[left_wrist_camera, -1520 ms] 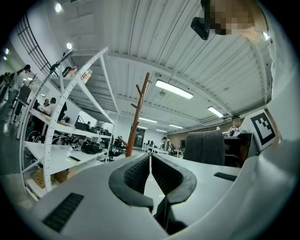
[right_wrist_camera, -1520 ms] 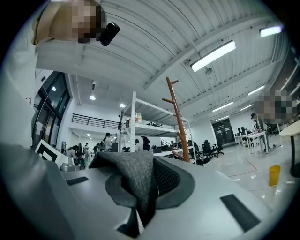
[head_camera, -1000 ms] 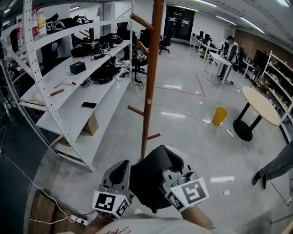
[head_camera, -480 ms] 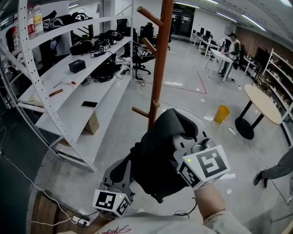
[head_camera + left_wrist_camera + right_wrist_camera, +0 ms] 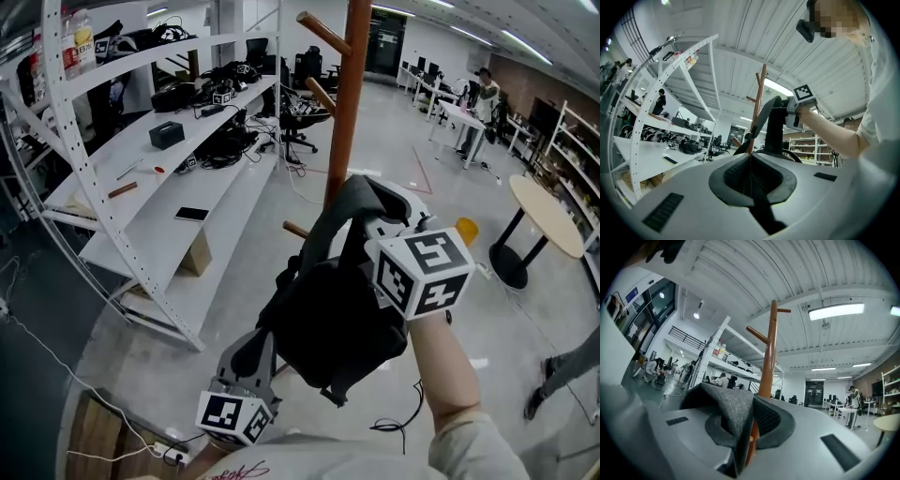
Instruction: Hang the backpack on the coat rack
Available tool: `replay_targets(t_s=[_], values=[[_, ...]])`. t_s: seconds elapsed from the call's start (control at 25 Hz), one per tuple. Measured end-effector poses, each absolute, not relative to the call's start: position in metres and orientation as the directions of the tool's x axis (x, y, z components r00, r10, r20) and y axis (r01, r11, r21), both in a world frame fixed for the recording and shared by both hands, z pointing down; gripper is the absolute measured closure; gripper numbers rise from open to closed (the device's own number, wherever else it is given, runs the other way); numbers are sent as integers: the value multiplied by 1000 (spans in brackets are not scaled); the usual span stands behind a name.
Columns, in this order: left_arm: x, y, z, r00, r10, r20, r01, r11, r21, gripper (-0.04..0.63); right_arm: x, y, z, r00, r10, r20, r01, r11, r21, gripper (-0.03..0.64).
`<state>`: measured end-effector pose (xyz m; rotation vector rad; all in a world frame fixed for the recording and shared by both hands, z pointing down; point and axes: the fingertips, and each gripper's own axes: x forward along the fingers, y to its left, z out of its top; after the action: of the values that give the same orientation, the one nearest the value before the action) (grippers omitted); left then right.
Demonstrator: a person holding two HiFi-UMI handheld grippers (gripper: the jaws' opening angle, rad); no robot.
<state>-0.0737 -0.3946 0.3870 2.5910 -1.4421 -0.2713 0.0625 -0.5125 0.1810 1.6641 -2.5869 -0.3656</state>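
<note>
A black backpack (image 5: 328,323) hangs in the air between my two grippers, right in front of the brown wooden coat rack (image 5: 354,103). My right gripper (image 5: 373,223) is shut on the pack's grey top handle (image 5: 731,411) and holds it high beside the pole (image 5: 768,352). Low on the left, my left gripper (image 5: 265,345) is shut on a black strap (image 5: 754,187) at the pack's underside. In the left gripper view the backpack (image 5: 774,133) and the right gripper's marker cube (image 5: 803,92) stand ahead, against the rack (image 5: 758,101). Rack pegs (image 5: 320,32) jut out to the upper left.
A white shelving unit (image 5: 141,178) with black gear runs along the left. On the glossy floor stand a yellow bin (image 5: 466,228) and a round table (image 5: 548,216). A person's legs (image 5: 562,370) show at the right edge. A power strip (image 5: 178,457) lies near my feet.
My right gripper has risen and moved toward the rack pole, lifting the backpack by its handle. The left gripper has stayed low on the strap, shifting only slightly.
</note>
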Motion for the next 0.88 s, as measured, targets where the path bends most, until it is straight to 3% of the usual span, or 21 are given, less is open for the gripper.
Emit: replay_targets(t_s=[0.56,0.88], values=[[-84,-407,400,506,-861,-47,-820,-498,283,571,79,-580,248,-341,-938,63,-920,347,183,580],[-83,-408,403,505,-862,-39,-820,-493,290,571,82,-588,264,-328,-942,74,-927,336,167,580]])
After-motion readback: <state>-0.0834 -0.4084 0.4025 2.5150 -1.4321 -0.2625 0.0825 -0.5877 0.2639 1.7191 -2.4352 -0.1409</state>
